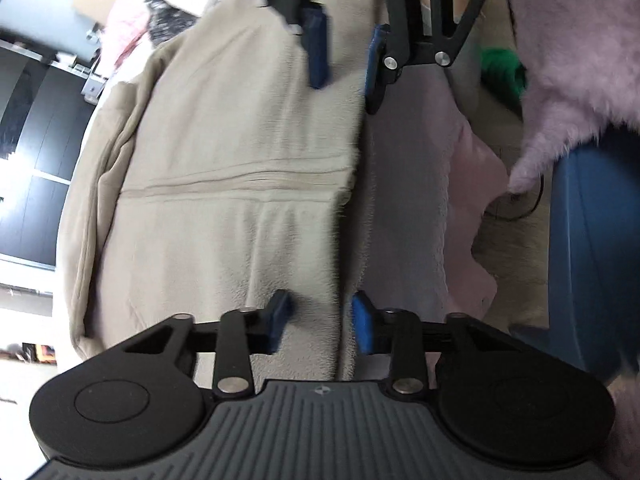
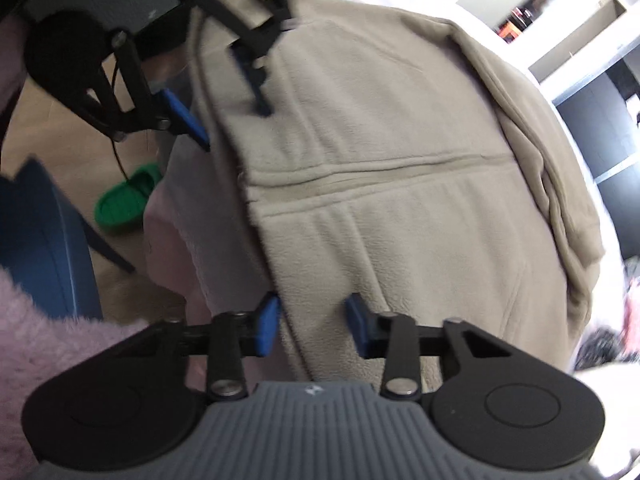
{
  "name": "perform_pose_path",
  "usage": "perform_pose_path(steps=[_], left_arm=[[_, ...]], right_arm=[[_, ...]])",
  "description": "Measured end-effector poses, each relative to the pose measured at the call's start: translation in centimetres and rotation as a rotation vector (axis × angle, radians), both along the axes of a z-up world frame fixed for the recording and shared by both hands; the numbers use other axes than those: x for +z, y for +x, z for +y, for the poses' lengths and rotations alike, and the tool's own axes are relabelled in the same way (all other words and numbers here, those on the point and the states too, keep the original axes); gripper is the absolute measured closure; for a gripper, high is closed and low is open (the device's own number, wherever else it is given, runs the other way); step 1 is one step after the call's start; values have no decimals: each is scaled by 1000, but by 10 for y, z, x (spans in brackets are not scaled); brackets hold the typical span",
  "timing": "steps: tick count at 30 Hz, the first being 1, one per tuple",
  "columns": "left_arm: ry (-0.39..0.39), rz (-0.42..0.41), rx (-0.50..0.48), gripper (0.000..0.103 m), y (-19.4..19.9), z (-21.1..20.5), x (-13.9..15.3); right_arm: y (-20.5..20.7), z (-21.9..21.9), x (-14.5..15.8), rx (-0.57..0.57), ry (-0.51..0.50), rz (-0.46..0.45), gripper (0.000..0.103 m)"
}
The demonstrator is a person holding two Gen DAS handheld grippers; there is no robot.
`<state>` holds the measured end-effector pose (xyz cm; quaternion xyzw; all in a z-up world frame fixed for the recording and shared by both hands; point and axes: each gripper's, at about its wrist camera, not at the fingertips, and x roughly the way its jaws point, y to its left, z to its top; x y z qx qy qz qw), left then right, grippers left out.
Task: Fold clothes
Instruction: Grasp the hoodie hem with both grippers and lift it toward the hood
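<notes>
left tongs (image 1: 320, 322): released, astride beige fleece (image 1: 224, 152) edge | right tongs (image 2: 312, 326): released, same edge between pads

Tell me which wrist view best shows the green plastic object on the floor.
The right wrist view: the green plastic object shows its rounded, ridged outline on the tan floor beside the beige fleece garment. The left wrist view catches only a blurred green patch partly hidden by a pink fuzzy sleeve.

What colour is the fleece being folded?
Beige fleece, clearest in the right wrist view.
</notes>
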<state>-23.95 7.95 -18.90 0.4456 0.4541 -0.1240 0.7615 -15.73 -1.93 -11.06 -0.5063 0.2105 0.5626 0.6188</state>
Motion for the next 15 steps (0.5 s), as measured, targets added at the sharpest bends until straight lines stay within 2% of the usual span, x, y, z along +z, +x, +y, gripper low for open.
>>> perform_pose_path(steps=[1, 2, 4, 6, 9, 15], left_arm=[[-14, -3, 9, 86, 0, 2, 3], [-28, -6, 16, 89, 0, 4, 7], [-54, -21, 27, 93, -4, 7, 16], [-80, -41, 40, 94, -7, 10, 26], [-124, -83, 69, 95, -5, 14, 40], [-189, -192, 173, 95, 19, 26, 84]], right_arm=[[2, 0, 3, -8, 7, 14, 78], [3, 0, 5, -11, 12, 24, 80], [4, 0, 9, -15, 24, 39, 87], [3, -4, 16, -21, 42, 38, 90], [4, -5, 28, -52, 88, 43, 91], [28, -2, 67, -151, 249, 45, 92]])
